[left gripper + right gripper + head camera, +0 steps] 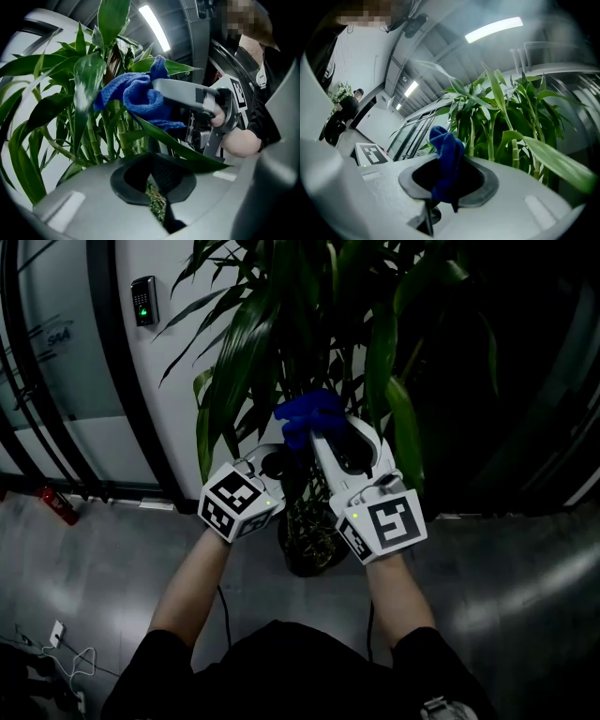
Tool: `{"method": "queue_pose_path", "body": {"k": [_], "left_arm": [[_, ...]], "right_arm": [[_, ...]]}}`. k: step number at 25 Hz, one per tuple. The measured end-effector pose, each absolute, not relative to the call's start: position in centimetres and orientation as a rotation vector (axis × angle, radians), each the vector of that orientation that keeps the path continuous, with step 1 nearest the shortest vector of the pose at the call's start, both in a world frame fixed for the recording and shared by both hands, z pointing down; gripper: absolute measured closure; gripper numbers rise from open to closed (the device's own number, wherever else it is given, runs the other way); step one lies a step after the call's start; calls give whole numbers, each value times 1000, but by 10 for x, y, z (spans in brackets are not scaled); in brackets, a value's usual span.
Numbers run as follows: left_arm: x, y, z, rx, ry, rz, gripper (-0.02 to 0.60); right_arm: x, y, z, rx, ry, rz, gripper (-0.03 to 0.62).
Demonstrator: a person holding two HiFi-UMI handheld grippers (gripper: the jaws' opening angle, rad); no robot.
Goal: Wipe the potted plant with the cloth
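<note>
Closest in, the left gripper (152,172) has its jaws drawn almost together, with only a sliver between them and nothing caught in it. A long leaf (187,151) crosses just beyond its tips, so this gripper is probably there to steady or prop the foliage rather than to wipe. Beside it and slightly ahead, the right gripper (450,186) is clamped on the blue cloth (445,150), which bunches up out of the jaws. A loose wad like that gives a soft face to press against a leaf. From the left gripper view the cloth sits in among the upper leaves of the potted plant (281,334), touching or very nearly touching them – wiping looks under way or about to begin. The plant's pot (314,545) stands on the grey floor (112,559) below both grippers. Behind it is a pale wall with a small card reader (143,299).
</note>
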State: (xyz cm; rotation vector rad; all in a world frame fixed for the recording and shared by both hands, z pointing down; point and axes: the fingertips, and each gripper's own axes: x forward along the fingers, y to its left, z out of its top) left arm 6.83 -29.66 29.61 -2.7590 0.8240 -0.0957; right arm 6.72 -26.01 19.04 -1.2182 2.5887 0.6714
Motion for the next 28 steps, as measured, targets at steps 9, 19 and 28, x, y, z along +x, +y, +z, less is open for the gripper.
{"method": "queue_pose_path", "body": {"k": [9,19,28], "left_arm": [[72,-290,311,-2744,810,-161,575],[68,-282,338,-2803,836,-196,574],[70,-272,350,-2848,850,-197,575]], "right_arm": [[53,-255,225,-1202,2697,695,490],[49,-242,255,-1170,2777,638,490],[59,-237,277,-1179,2791,516,490]]}}
